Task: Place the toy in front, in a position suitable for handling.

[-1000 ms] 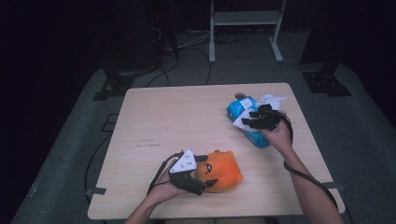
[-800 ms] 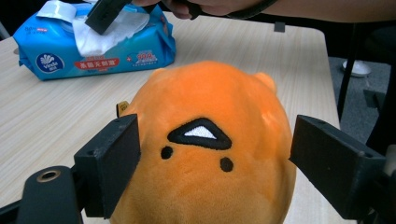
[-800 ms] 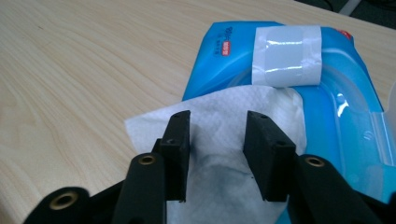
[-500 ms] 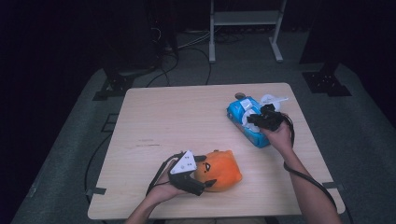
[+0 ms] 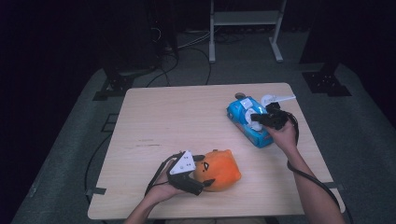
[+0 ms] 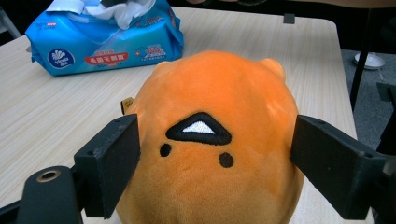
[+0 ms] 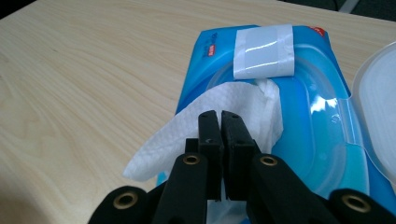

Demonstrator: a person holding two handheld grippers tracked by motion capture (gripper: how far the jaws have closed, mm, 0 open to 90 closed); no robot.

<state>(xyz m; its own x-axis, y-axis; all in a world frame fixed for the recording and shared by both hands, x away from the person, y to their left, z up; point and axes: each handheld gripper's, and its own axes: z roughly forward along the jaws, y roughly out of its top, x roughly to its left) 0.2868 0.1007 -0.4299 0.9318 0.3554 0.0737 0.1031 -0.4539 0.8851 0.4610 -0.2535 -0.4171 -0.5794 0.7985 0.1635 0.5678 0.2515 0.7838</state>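
Right gripper (image 7: 219, 122) sat over the near end of the blue wipes pack (image 5: 248, 120), which lay on the table (image 5: 187, 121) at about 2 o'clock from table centre in the high view. Its jaws had just been closing and stood pinched together on the white wipe (image 7: 205, 122) drawn out of the pack's opening; in the right gripper view the sheet ran under and between the two black jaws, so I read it as grasped. The lid flap (image 7: 380, 116) stood open at 3 o'clock of the opening.

Key relation: the pack's long axis ran from roughly 11 o'clock to 5 o'clock in the high view, and the right gripper (image 5: 262, 118) came at it from the 4 o'clock side. The wipe lay toward 9–10 o'clock of the jaws in the gripper's own view, its root at the slot at 12 o'clock, just below the white tape strip (image 7: 264, 51). Judgement: a pull away from the slot should free the sheet; the light pack may lift with it.

Left gripper (image 5: 198, 179) was at 6 o'clock on the table, well apart from the pack, its jaws clasped on either flank of the orange plush toy (image 6: 215, 140). The right hand (image 5: 283, 135) was plainly the nearer to the pack.
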